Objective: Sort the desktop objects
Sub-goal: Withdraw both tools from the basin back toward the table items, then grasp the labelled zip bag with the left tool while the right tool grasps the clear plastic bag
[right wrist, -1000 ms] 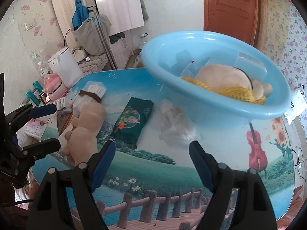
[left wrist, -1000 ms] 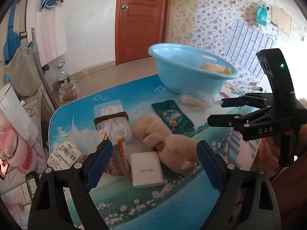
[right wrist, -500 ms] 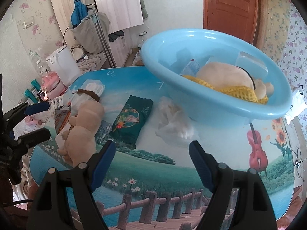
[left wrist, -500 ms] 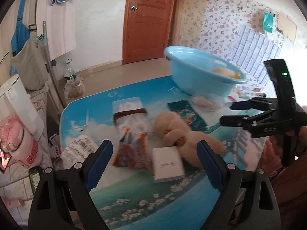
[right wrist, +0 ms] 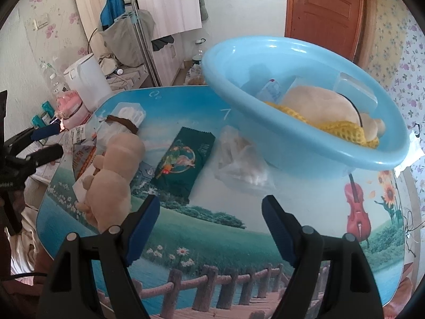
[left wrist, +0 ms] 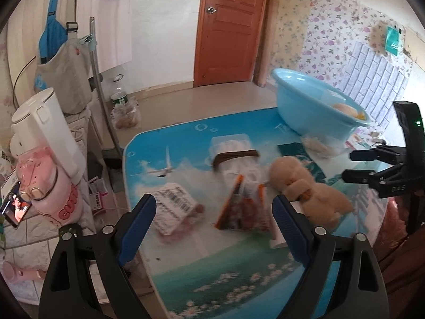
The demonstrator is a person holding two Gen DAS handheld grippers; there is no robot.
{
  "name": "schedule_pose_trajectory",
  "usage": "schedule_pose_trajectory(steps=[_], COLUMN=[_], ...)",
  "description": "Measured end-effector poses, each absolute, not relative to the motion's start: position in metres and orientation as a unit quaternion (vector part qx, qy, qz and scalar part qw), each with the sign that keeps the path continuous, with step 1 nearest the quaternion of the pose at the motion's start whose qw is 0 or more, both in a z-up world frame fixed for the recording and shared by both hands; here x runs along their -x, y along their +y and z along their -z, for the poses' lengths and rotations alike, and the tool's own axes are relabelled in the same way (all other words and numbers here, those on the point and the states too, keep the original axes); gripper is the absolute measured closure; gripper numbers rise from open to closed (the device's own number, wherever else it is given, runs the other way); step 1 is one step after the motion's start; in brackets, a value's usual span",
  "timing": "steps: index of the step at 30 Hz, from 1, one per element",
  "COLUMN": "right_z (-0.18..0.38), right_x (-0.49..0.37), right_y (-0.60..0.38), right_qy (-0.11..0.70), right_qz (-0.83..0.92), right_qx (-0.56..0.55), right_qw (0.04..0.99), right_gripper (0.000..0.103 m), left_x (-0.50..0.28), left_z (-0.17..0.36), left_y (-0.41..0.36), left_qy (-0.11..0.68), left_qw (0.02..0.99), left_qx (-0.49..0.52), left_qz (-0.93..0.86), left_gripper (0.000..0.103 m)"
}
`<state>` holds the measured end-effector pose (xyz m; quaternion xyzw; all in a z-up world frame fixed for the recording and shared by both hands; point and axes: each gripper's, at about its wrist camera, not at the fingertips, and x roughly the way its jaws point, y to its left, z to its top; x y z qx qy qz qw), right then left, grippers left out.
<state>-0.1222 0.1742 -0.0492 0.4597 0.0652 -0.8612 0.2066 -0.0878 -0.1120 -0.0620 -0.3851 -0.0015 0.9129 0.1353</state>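
Note:
My left gripper (left wrist: 212,220) stands open above the table's near left part, nothing between its blue pads. Beyond it lie a barcode-labelled packet (left wrist: 174,207), an orange snack bag (left wrist: 240,207) and a clear pack with a brown band (left wrist: 235,156). A tan plush toy (left wrist: 305,186) lies to the right, a white box partly hidden by the right finger. My right gripper (right wrist: 209,218) is open and empty over the table, short of a green sachet (right wrist: 186,159) and a clear plastic bag (right wrist: 241,159). The blue basin (right wrist: 313,156) holds a plush and a yellow net.
The picture-printed table (right wrist: 239,244) ends in a rounded edge at the left. Off that edge stand a white kettle (left wrist: 47,133) and a pink jug (left wrist: 50,194) on a low shelf. A drying rack and a brown door (left wrist: 228,29) are behind.
My left gripper has swung to the left: the plush, box and basin slid right in its view and the barcode packet came between its fingers' line. The right gripper stayed put.

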Motion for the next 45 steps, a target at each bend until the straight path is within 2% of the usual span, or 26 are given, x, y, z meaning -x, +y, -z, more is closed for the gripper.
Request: schedule_pose_trajectory(steps=[8, 11, 15, 18, 21, 22, 24, 26, 28, 29, 30, 35, 41, 45], right_z=[0.044, 0.044, 0.048, 0.053, 0.056, 0.056, 0.056, 0.058, 0.06, 0.06, 0.06, 0.057, 0.051, 0.049], right_x=[0.125, 0.131, 0.14, 0.146, 0.149, 0.149, 0.149, 0.149, 0.148, 0.148, 0.148, 0.144, 0.133, 0.125], right_y=[0.187, 0.187, 0.178, 0.169, 0.16, 0.158, 0.154, 0.154, 0.156, 0.157, 0.159, 0.166, 0.175, 0.184], right_qy=[0.051, 0.044, 0.054, 0.053, 0.065, 0.069, 0.076, 0.082, 0.089, 0.091, 0.091, 0.082, 0.077, 0.073], right_qz=[0.871, 0.875, 0.875, 0.872, 0.872, 0.873, 0.872, 0.872, 0.871, 0.871, 0.87, 0.869, 0.869, 0.869], right_qx=[-0.455, -0.453, -0.453, -0.457, -0.455, -0.452, -0.449, -0.45, -0.452, -0.451, -0.453, -0.451, -0.445, -0.445], right_qw=[0.177, 0.167, 0.162, 0.168, 0.17, 0.17, 0.176, 0.177, 0.173, 0.171, 0.174, 0.186, 0.2, 0.205], right_gripper=[0.023, 0.018, 0.018, 0.018, 0.018, 0.018, 0.019, 0.027, 0.037, 0.047, 0.061, 0.075, 0.082, 0.082], left_x=[0.107, 0.113, 0.121, 0.125, 0.128, 0.129, 0.126, 0.123, 0.123, 0.123, 0.121, 0.113, 0.1, 0.092], left_z=[0.088, 0.094, 0.099, 0.102, 0.104, 0.104, 0.104, 0.103, 0.102, 0.101, 0.101, 0.095, 0.082, 0.071], left_y=[-0.126, -0.127, -0.127, -0.126, -0.127, -0.128, -0.128, -0.126, -0.125, -0.125, -0.124, -0.118, -0.119, -0.121], left_qy=[0.029, 0.037, 0.049, 0.05, 0.042, 0.037, 0.022, 0.032, 0.032, 0.031, 0.033, 0.042, 0.03, 0.024], left_qw=[0.116, 0.119, 0.12, 0.125, 0.133, 0.135, 0.148, 0.139, 0.143, 0.144, 0.144, 0.141, 0.13, 0.125], left_qx=[0.418, 0.425, 0.433, 0.436, 0.439, 0.44, 0.439, 0.432, 0.433, 0.433, 0.431, 0.425, 0.408, 0.398], left_qz=[-0.9, -0.897, -0.892, -0.89, -0.887, -0.887, -0.886, -0.89, -0.889, -0.889, -0.89, -0.893, -0.903, -0.909], left_gripper=[0.014, 0.014, 0.014, 0.008, 0.007, 0.01, 0.023, 0.047, 0.056, 0.063, 0.064, 0.071, 0.072, 0.072])
